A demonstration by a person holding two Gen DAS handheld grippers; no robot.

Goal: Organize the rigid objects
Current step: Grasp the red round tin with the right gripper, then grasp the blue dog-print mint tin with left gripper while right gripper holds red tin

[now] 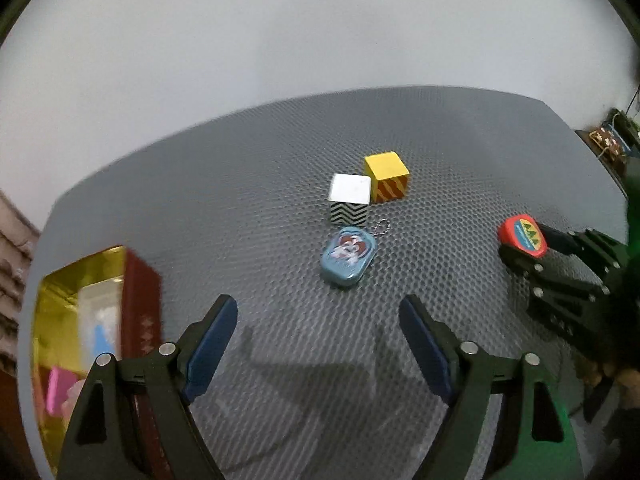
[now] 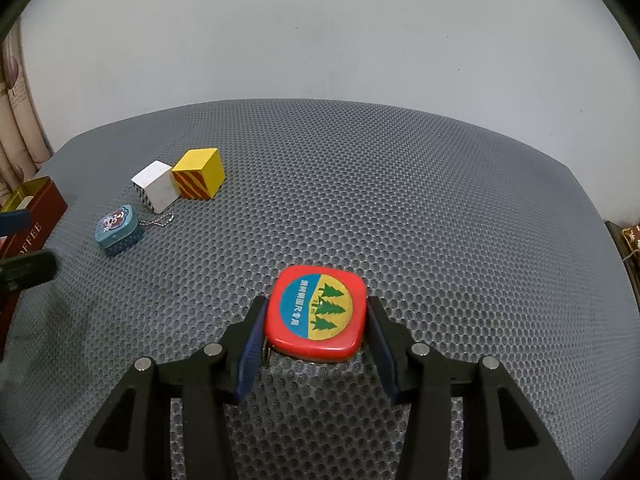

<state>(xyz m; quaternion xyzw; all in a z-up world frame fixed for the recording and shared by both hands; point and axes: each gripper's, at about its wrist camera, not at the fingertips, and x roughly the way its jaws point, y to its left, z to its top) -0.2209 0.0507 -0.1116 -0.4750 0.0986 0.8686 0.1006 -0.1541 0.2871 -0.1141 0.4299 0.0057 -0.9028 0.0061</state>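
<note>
**Right gripper closing on the tape measure**

The red tape measure (image 2: 316, 314) is lying near the mat's (image 2: 440, 200) front edge, between the right gripper's (image 2: 316, 320) pads, seemingly touching; keep it level. The left gripper (image 1: 318, 340) is hovering apart, empty, beside the box (image 1: 80, 312).

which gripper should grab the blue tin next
Left. The left gripper is open and empty, with the blue tin just ahead, while the right gripper brackets the red tape measure.

Grey honeycomb-mesh table (image 2: 400, 184). Ahead-left of the right tool: blue tin (image 2: 118, 231), white block (image 2: 156, 191) touching yellow block (image 2: 199, 174). Red box (image 2: 30, 216) far left. Red tape measure (image 2: 316, 314) between its fingers.
</note>
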